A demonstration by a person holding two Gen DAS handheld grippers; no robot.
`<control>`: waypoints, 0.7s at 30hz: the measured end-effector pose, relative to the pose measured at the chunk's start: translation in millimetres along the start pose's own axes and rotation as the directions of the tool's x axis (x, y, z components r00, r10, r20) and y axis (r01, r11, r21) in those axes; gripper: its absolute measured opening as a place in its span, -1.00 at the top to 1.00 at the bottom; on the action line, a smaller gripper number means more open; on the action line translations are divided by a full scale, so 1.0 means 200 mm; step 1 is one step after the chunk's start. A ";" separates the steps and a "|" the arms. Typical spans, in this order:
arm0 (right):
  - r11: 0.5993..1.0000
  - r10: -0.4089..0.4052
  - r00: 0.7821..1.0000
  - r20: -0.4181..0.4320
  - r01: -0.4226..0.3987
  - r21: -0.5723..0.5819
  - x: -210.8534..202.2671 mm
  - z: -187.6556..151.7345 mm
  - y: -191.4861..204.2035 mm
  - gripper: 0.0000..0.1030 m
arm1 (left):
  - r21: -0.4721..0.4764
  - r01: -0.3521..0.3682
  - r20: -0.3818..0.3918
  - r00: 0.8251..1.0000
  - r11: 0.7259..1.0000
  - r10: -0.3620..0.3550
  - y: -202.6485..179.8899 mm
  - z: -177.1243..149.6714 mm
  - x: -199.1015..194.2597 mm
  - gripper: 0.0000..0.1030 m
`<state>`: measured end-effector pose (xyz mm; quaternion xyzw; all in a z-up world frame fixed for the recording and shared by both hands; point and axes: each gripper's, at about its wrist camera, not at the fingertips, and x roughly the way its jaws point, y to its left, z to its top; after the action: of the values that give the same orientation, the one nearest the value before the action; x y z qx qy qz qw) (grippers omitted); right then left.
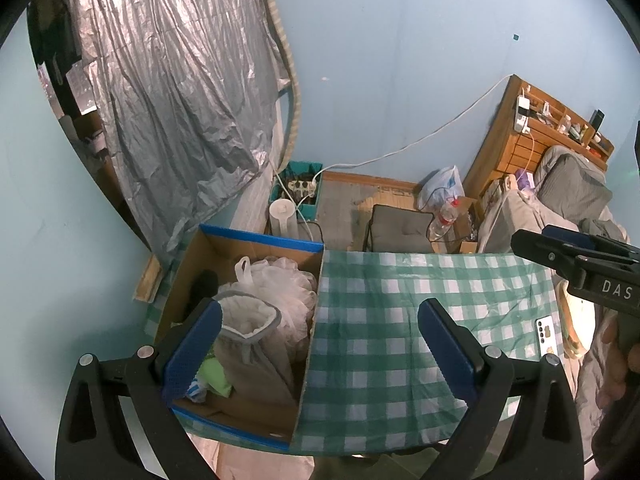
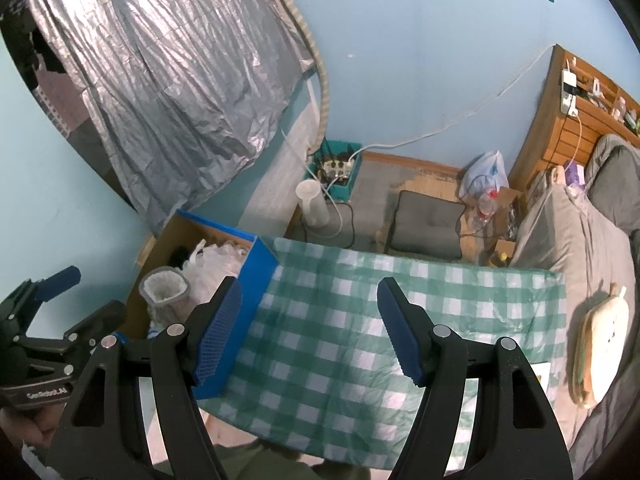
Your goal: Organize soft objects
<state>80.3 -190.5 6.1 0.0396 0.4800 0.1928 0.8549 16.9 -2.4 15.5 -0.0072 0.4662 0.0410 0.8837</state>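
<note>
Checked tablecloth (image 2: pixel 360 320) surface bare across middle: open passage for either gripper. Cardboard box (image 1: pixel 256 246) at left table edge, top open, reachable from above; interior crowded with white mesh bundle (image 1: pixel 280 284), grey fleece-lined pouch (image 1: pixel 248 336), green item (image 1: pixel 214 372) (little spare room). Box wall (image 2: pixel 240 320) rises above cloth, blocks sideways entry. Phone (image 1: pixel 546 334) and plush toy (image 2: pixel 604 340) occupy right side. Left gripper (image 1: pixel 320 360) and right gripper (image 2: pixel 310 332) near each other, both spread wide, empty.

Tablecloth (image 2: pixel 360 320) was thin checked cloth, matt & creased. Box (image 1: pixel 256 248) was plain cardboard w/ glossy blue tape on rims; curtain (image 1: pixel 172 100) was crinkled silvery foil-like sheet (shiny). Gripper pads (image 1: pixel 192 352) were textured blue rubber.
</note>
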 end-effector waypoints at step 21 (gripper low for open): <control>1.000 0.013 1.000 -0.015 -0.013 -0.010 0.02 0.00 0.00 -0.36 | 0.024 -0.009 -0.015 1.000 1.000 0.009 -0.04 -0.01 0.01 -0.93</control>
<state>83.0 -189.1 2.5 0.0373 0.4849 0.2011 0.8503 16.3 -10.7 11.9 0.0054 0.4733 0.0393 0.8800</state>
